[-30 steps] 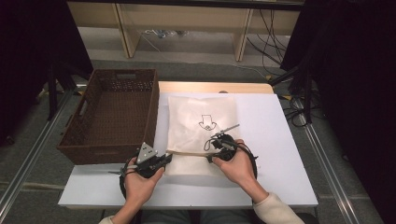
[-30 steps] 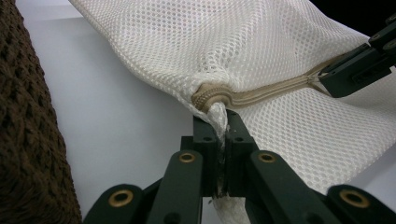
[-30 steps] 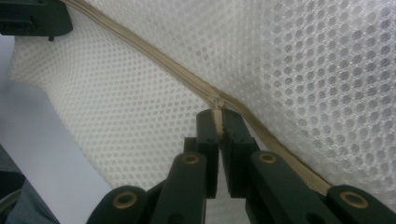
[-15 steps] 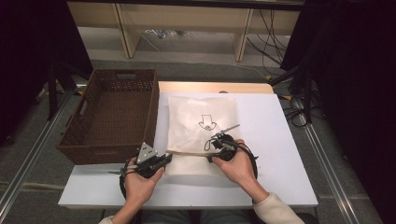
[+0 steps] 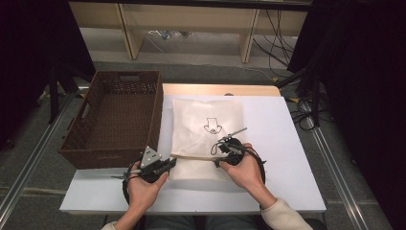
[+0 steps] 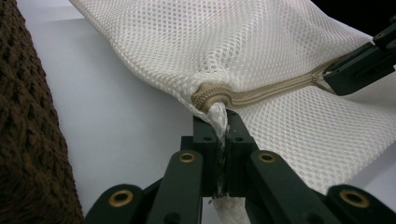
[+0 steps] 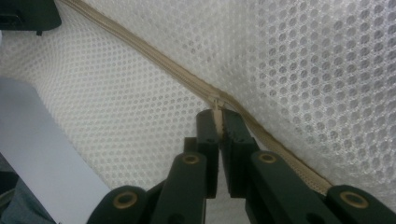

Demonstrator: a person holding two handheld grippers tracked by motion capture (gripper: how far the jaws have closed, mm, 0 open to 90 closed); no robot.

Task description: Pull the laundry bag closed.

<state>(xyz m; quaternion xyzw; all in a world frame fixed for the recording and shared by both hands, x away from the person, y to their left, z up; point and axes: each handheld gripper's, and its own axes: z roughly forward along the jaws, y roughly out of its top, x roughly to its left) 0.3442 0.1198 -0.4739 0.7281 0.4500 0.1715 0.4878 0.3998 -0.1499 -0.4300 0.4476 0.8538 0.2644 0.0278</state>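
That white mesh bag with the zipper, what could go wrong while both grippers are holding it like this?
The left gripper pinches only a bit of mesh bag corner beside the zipper end; it might slip out. The right gripper clamps the small zipper pull; that could pop free, or mesh could snag in the zipper.

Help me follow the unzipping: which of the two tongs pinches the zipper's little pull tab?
The right tongs: they clamp the zipper pull midway along the mesh bag, while the left tongs pinch bunched mesh at the zipper's end.
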